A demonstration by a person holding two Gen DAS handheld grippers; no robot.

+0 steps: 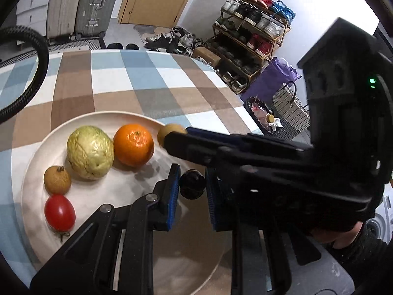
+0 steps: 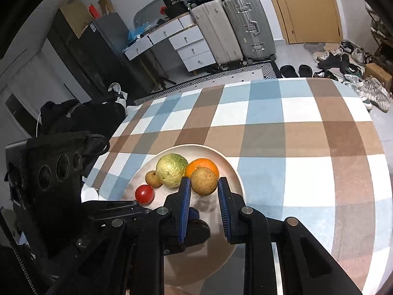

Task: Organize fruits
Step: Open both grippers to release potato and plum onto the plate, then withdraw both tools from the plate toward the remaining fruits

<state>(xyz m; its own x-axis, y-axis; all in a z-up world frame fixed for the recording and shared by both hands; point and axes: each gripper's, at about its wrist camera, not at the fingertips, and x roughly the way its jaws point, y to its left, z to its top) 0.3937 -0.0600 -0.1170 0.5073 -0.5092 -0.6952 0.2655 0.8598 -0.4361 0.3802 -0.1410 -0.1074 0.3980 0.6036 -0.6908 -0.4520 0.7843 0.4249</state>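
Brown and rough-skinned, the round fruit (image 2: 204,181) sits between your right gripper's (image 2: 203,189) blue pads (image 2: 185,196) at the centre of the right wrist view, over the pale plate (image 2: 235,172). It overlaps the orange (image 2: 201,166) behind it, though you cannot tell from here whether the two touch. The pads stand close on either side of it; whether it is gripped or about to be freed cannot be told. Judge it light and firm, with a grainy skin that should not slip; hold it across its widest part with mild pressure.

In the left wrist view your left gripper (image 1: 191,189) hovers low over the plate's near side, its pads set moderately wide around a small dark round fruit (image 1: 192,184) at lower centre, with gaps visible on both sides. This fruit looks smooth, glossy and likely soft, so close gently on its middle.

Left of centre in that view lie a pale green wrinkled fruit (image 1: 90,152), a small brown fruit (image 1: 57,180) and a red tomato (image 1: 59,212), all on the plate. The tomato is the most fragile.

Both grippers tilt downward toward the plate, the right one crossing in from the right edge above the left.
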